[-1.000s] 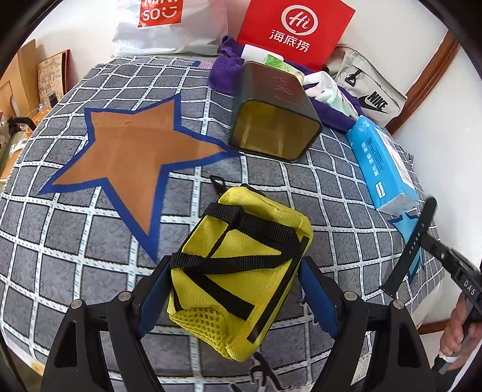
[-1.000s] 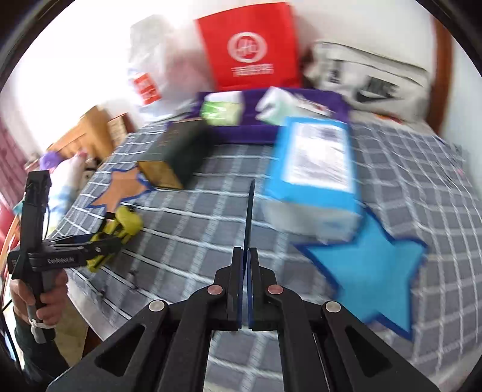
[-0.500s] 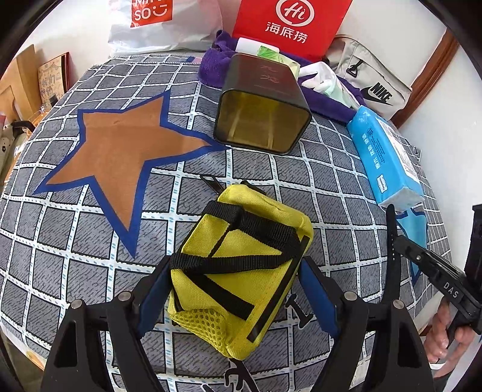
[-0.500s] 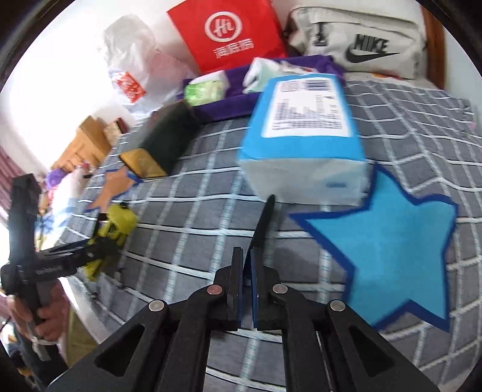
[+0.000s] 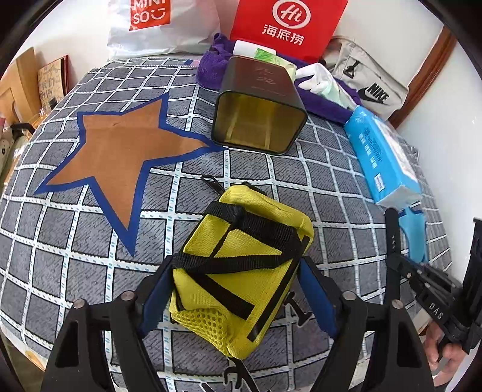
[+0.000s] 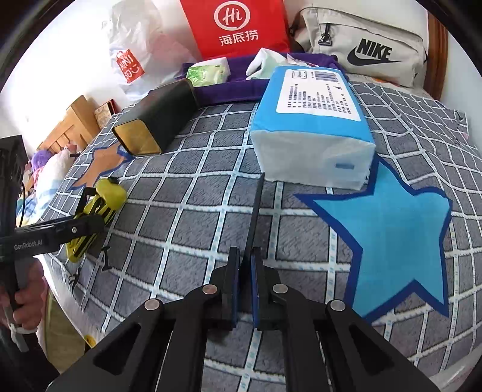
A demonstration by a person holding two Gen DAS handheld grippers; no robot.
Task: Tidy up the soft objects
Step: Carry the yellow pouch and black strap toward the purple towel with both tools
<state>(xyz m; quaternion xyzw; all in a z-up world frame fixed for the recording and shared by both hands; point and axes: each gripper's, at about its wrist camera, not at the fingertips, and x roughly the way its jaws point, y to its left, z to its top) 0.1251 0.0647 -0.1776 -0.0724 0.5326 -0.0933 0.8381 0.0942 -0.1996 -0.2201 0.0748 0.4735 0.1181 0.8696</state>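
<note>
The yellow pouch [image 5: 241,271] with black straps lies on the bed [image 5: 75,241], on the grey checked cover, just below the point of the brown star [image 5: 120,150]. The left tongs [image 5: 235,286] stand wide around it, one blue pad on each side of the pouch; the jaws are closing, and the left pad looks to be touching the fabric, though I cannot tell whether either pad presses it. In the right wrist view the same pouch [image 6: 99,208] shows at the bed's left edge with the left tongs [image 6: 90,217] over it and a hand [image 6: 27,304] on the handle below.

The right tongs [image 6: 245,271] are narrow, nearly closed, with nothing between the pads, and hang above bare cover to the left of the blue star [image 6: 391,235]. The blue tissue pack [image 6: 313,126] lies just beyond them, its near end at the star's top point. Further back a dark tin [image 5: 259,111] lies on its side, open mouth toward the pouch. Behind it are a purple cloth [image 5: 211,66], a red bag [image 5: 286,24], a white shopping bag [image 5: 156,24] and a grey sports bag [image 6: 367,51]
</note>
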